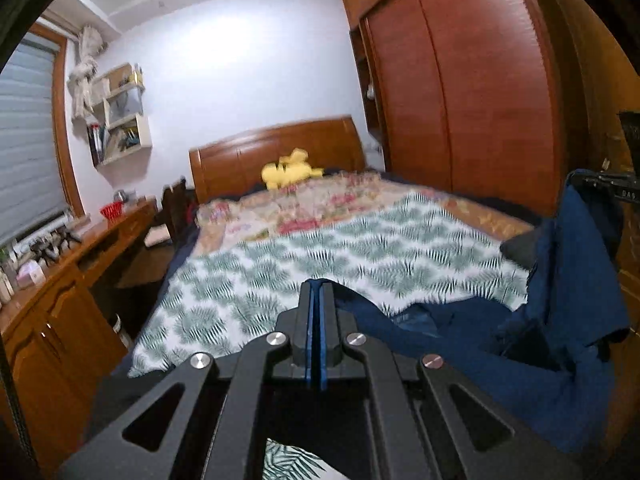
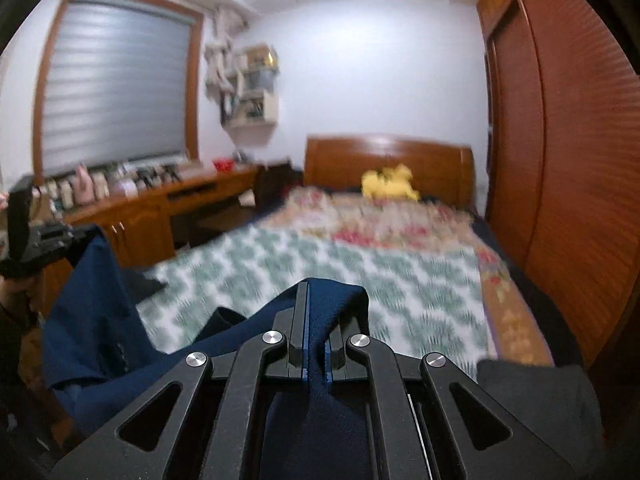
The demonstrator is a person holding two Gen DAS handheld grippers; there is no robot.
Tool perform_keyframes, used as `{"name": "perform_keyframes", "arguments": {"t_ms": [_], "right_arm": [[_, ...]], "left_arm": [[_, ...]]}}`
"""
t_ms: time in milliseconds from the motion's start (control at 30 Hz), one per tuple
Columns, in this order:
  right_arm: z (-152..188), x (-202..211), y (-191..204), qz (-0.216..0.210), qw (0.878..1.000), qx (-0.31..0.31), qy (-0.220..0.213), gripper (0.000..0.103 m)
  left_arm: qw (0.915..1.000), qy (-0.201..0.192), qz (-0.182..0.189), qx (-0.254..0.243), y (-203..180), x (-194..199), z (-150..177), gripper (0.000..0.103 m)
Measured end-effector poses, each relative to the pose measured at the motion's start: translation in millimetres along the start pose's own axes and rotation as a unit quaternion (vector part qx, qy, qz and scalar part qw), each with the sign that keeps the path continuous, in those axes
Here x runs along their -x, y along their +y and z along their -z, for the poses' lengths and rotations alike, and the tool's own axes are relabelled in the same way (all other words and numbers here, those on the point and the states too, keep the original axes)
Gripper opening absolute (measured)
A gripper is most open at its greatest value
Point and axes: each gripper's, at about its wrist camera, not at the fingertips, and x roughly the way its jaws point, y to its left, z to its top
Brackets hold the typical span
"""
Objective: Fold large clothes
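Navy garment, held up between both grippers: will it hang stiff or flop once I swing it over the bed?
Likely floppy: the navy garment sags and folds between the left hand-held gripper and the right hand-held gripper. Probably fairly light, as thin pinches carry it. Loose edges may trail onto the leaf-print cover.

Items counted on and around the bed
One navy garment (image 1: pixel 568 344), two claws, one yellow plush toy (image 1: pixel 289 169), one leaf-print sheet (image 1: pixel 320 256) are seen.

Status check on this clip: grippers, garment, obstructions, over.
Left hand-held gripper and right hand-held gripper both shut on navy garment. Garment hangs between them above bed. Nothing in the way.
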Motion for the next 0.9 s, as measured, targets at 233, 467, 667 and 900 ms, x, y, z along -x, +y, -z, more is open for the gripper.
{"name": "perform_keyframes", "arguments": {"t_ms": [233,467,667,900], "right_arm": [[62,-85,-22,0.057,0.994,0.009,0.096,0.003],[108,-140,-61,0.099,0.983,-0.017,0.154,0.003],[132,-161,-72,0.108,0.975,-0.043,0.190,0.025],[132,-143,-58,0.133,0.977,-0.018,0.168,0.062]], "left_arm": [[0.9976,0.068,0.005,0.012,-12,-85,32,0.000],[0.9955,0.092,-0.003,0.022,-18,-124,53,0.000],[0.9936,0.103,0.012,0.046,-12,-124,66,0.002],[0.9960,0.069,0.018,0.054,-13,-93,68,0.014]]}}
